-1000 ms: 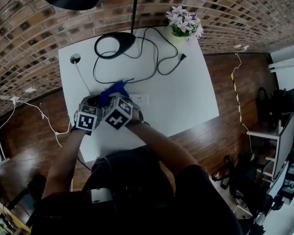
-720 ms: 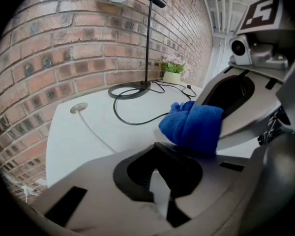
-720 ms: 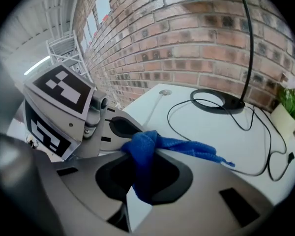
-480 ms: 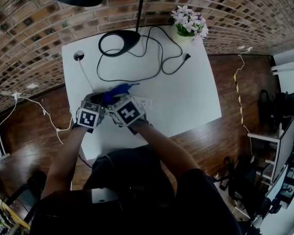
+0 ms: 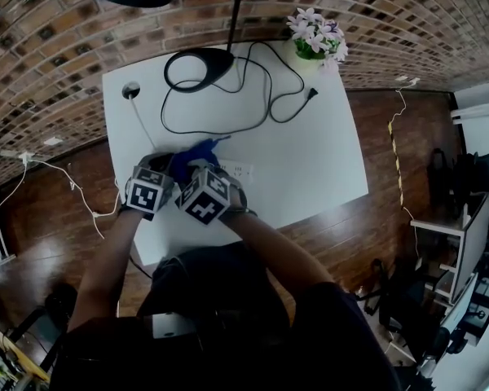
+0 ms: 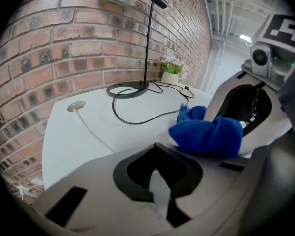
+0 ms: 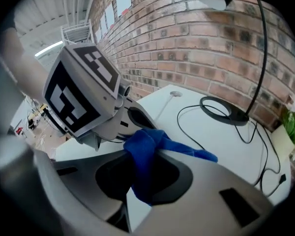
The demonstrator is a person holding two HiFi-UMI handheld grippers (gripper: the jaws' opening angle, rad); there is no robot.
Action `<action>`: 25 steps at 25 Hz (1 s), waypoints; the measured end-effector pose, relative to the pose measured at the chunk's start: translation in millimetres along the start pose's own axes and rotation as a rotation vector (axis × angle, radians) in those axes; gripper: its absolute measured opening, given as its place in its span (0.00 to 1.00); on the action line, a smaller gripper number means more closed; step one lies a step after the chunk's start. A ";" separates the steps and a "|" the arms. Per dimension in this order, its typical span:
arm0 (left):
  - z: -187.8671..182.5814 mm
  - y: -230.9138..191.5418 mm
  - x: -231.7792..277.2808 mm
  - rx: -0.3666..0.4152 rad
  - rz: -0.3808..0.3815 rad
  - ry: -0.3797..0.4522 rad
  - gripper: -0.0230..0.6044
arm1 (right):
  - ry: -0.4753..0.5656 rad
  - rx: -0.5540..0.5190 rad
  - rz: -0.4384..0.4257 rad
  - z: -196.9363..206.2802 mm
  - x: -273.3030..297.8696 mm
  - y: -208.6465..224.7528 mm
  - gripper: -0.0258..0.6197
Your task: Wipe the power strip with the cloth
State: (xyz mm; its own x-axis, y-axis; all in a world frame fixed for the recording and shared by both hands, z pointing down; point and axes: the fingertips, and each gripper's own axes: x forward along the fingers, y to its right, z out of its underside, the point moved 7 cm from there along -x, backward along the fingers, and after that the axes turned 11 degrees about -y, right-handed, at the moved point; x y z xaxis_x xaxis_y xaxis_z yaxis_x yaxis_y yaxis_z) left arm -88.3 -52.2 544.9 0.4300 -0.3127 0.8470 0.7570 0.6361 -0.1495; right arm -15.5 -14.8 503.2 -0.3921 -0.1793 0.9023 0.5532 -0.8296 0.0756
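Your right gripper has its jaws closed on the blue cloth. The cloth is bunched between them and sticks out ahead of the tips. Your left gripper is just beside it on the left, with jaws together and nothing that I can make out between them. The white power strip lies on the worktop just right of the right gripper, partly covered by it.
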 end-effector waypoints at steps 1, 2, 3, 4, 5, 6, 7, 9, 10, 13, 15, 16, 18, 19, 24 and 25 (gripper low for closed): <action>0.5 -0.3 0.1 0.001 0.006 -0.003 0.05 | -0.004 -0.025 0.012 0.8 1.1 -1.6 0.13; 0.6 -0.6 0.2 0.003 0.012 -0.005 0.05 | -0.008 -0.053 0.024 2.0 1.7 -2.9 0.13; 0.2 -0.6 0.3 0.004 0.016 -0.008 0.05 | -0.010 -0.079 0.033 3.9 1.8 -3.5 0.13; -0.3 -0.6 0.5 0.006 0.018 -0.010 0.05 | -0.011 -0.101 0.042 6.1 1.4 -3.4 0.13; -0.8 -0.5 0.6 0.007 0.019 -0.012 0.05 | -0.010 -0.114 0.048 8.3 0.6 -3.1 0.13; -1.1 -0.4 0.5 0.008 0.019 -0.012 0.05 | -0.009 -0.115 0.049 10.3 -0.2 -2.6 0.13; -1.1 -0.4 0.4 0.008 0.018 -0.012 0.05 | -0.006 -0.102 0.045 12.0 -1.1 -1.5 0.13; -0.7 -0.4 0.0 0.006 0.016 -0.011 0.05 | 0.008 -0.048 0.021 15.3 -3.3 2.1 0.13; -0.5 -0.3 0.0 0.005 0.016 -0.012 0.05 | 0.014 -0.024 0.010 17.3 -4.5 4.3 0.13; -1.0 -0.1 -0.1 0.003 0.017 -0.015 0.05 | 0.016 -0.012 0.008 23.1 -7.9 9.1 0.13; 0.3 -0.9 0.9 0.004 0.013 -0.015 0.05 | 0.016 -0.008 0.012 27.4 -9.9 11.6 0.13; 2.5 -2.8 3.2 0.008 0.007 -0.014 0.05 | 0.018 0.002 0.010 29.9 -11.2 13.3 0.13; 7.0 -8.0 8.5 0.019 -0.006 -0.010 0.05 | 0.023 0.023 0.008 35.0 -14.1 17.6 0.13; 7.6 -9.2 9.3 0.022 -0.009 -0.010 0.05 | 0.025 0.028 0.010 37.7 -15.6 19.6 0.13; 7.2 -8.3 8.7 0.018 -0.012 -0.022 0.05 | 0.033 0.073 0.019 56.3 -23.6 32.9 0.13; 7.2 -8.3 8.8 0.017 -0.012 -0.023 0.05 | 0.032 0.089 0.017 60.6 -25.2 36.8 0.13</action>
State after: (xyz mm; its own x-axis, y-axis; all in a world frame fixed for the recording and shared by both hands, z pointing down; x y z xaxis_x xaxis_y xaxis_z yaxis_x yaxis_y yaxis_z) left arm -94.4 -55.1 557.2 0.4098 -0.3040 0.8600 0.7535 0.6442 -0.1313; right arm 59.3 -8.8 509.0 -0.4048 -0.2112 0.8897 0.6227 -0.7762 0.0990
